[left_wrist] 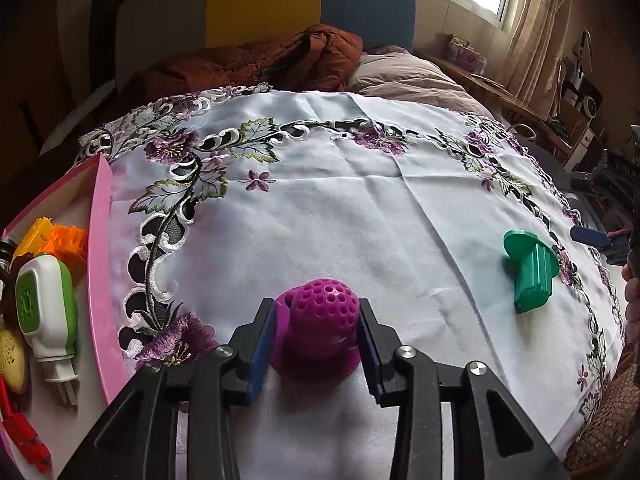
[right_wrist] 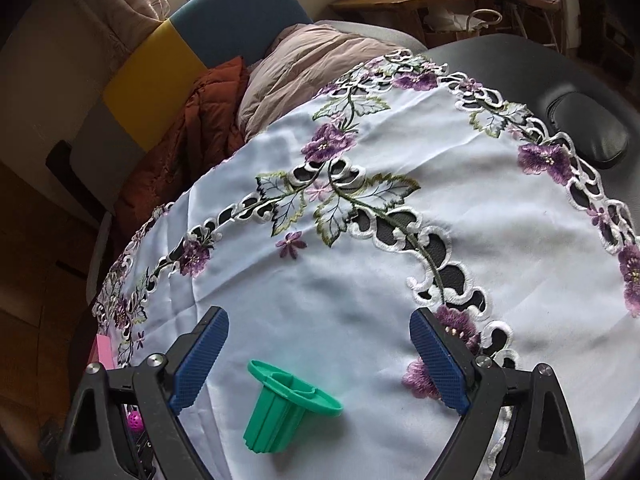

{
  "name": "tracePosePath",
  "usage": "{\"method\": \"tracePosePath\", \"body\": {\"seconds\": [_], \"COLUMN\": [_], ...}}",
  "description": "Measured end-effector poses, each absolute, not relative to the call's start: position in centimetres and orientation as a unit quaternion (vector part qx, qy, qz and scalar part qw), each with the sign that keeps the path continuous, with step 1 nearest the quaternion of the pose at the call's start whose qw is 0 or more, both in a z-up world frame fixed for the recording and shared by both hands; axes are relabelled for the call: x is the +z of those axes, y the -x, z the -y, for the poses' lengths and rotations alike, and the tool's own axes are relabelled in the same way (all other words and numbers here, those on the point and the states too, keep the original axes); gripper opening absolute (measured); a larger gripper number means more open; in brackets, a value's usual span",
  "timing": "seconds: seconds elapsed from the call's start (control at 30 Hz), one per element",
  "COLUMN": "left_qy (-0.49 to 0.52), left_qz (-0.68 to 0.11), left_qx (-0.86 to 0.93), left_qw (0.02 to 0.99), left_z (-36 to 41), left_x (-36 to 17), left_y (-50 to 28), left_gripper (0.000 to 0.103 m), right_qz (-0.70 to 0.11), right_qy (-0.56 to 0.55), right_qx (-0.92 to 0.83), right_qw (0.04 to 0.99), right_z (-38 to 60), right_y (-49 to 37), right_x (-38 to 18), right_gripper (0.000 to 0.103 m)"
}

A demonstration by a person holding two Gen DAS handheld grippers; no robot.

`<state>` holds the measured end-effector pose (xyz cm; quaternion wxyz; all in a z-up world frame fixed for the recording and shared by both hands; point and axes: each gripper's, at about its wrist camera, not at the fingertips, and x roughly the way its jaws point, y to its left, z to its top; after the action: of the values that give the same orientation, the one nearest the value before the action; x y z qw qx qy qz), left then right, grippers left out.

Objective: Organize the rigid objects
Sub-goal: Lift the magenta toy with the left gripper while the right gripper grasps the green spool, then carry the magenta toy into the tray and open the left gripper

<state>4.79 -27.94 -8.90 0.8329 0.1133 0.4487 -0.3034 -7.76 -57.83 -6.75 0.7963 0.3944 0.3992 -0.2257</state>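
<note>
A purple dome-shaped piece (left_wrist: 320,328) full of round holes stands on its flange on the white embroidered cloth (left_wrist: 340,208). My left gripper (left_wrist: 318,320) has it between its blue pads, which lie against both of its sides. A green flanged piece (left_wrist: 530,270) lies on its side at the cloth's right. In the right wrist view this green piece (right_wrist: 286,412) rests on the cloth between and below the pads of my right gripper (right_wrist: 320,344). That gripper stands wide open and touches nothing.
A pink tray (left_wrist: 100,240) at the left edge holds a white-and-green plug-in device (left_wrist: 48,308), orange and yellow blocks (left_wrist: 56,240) and red parts. A bed with a rust-coloured quilt (left_wrist: 260,60) lies beyond the cloth. A black padded surface (right_wrist: 580,92) borders the cloth's far right.
</note>
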Motion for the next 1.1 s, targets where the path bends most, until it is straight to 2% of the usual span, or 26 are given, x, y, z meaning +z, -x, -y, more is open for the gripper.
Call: {"method": "tracePosePath", "body": {"seconds": [0.1,0.3,0.43,0.53,0.57,0.63,0.67,0.7,0.9,1.1], "left_qy": [-0.119,-0.130,-0.129,-0.130,-0.130,-0.128,-0.126,-0.126,-0.118,-0.105], "left_qz": [-0.448,-0.442,-0.434,-0.431,-0.431,-0.433,-0.432,-0.430,-0.423,-0.412], "left_qx": [-0.303,-0.307,-0.308,-0.308,-0.307,-0.307,-0.308,-0.308,-0.306,-0.299], "left_qw": [0.833,0.833,0.837,0.838,0.838,0.838,0.838,0.839,0.845,0.854], "left_z": [28.1,28.5,28.3,28.1,28.0,27.8,27.6,27.4,26.2,25.0], "left_x": [-8.9,-9.0,-9.1,-9.1,-9.1,-8.9,-8.8,-8.7,-7.6,-6.0], "left_y": [-5.0,-5.5,-5.5,-5.4,-5.3,-5.1,-4.9,-4.8,-4.0,-3.2], "left_gripper": [0.041,0.041,0.033,0.033,0.033,0.033,0.033,0.033,0.033,0.033], "right_qz": [-0.417,-0.442,-0.463,-0.486,-0.494,-0.505,-0.504,-0.504,-0.533,-0.543], "right_qy": [-0.443,-0.423,-0.398,-0.401,-0.401,-0.394,-0.383,-0.354,-0.219,-0.189], "right_qx": [-0.175,-0.158,-0.147,-0.136,-0.136,-0.148,-0.157,-0.170,-0.177,-0.175], "right_qw": [0.774,0.775,0.778,0.764,0.760,0.753,0.758,0.770,0.798,0.799], "right_z": [57.7,56.0,54.2,53.2,53.0,52.7,52.7,52.4,50.0,49.9], "right_y": [7.3,7.0,7.7,7.6,7.3,6.2,5.6,4.9,2.5,2.3], "right_x": [-8.1,-7.0,-6.1,-7.3,-8.0,-9.3,-9.5,-9.4,-9.9,-10.3], "right_gripper": [0.091,0.091,0.089,0.085,0.081,0.060,0.039,0.031,0.031,0.031]}}
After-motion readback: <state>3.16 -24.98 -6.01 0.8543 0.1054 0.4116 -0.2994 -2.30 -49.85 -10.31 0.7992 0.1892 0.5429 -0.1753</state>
